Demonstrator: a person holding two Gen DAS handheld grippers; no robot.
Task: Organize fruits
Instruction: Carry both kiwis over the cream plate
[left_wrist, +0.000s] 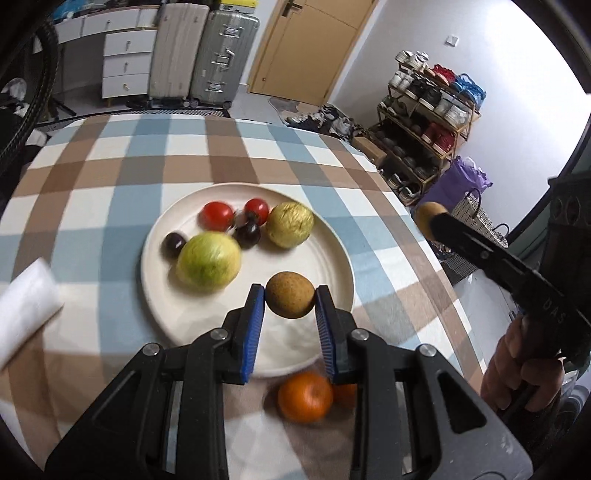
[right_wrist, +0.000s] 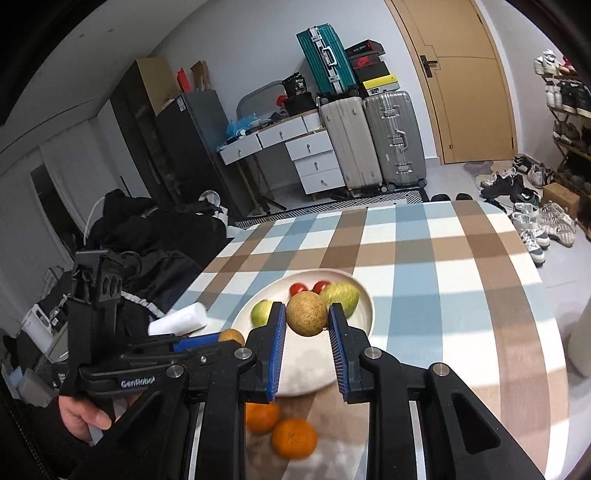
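My left gripper (left_wrist: 290, 295) is shut on a round brown fruit (left_wrist: 290, 298) and holds it over the near rim of a white plate (left_wrist: 332, 258). On the plate lie two green fruits (left_wrist: 208, 261), two red tomatoes (left_wrist: 217, 215) and two dark plums (left_wrist: 248, 233). My right gripper (right_wrist: 307, 314) is shut on a second brown fruit (right_wrist: 306, 313) above the plate (right_wrist: 365, 314). Two oranges (right_wrist: 294, 438) lie on the cloth in front of the plate; one shows clearly in the left wrist view (left_wrist: 305, 397).
The table has a blue, brown and white checked cloth (left_wrist: 110, 177). A white roll (left_wrist: 26, 314) lies left of the plate. The right gripper shows at the right in the left wrist view (left_wrist: 430, 219). Suitcases, drawers and a shoe rack stand beyond the table.
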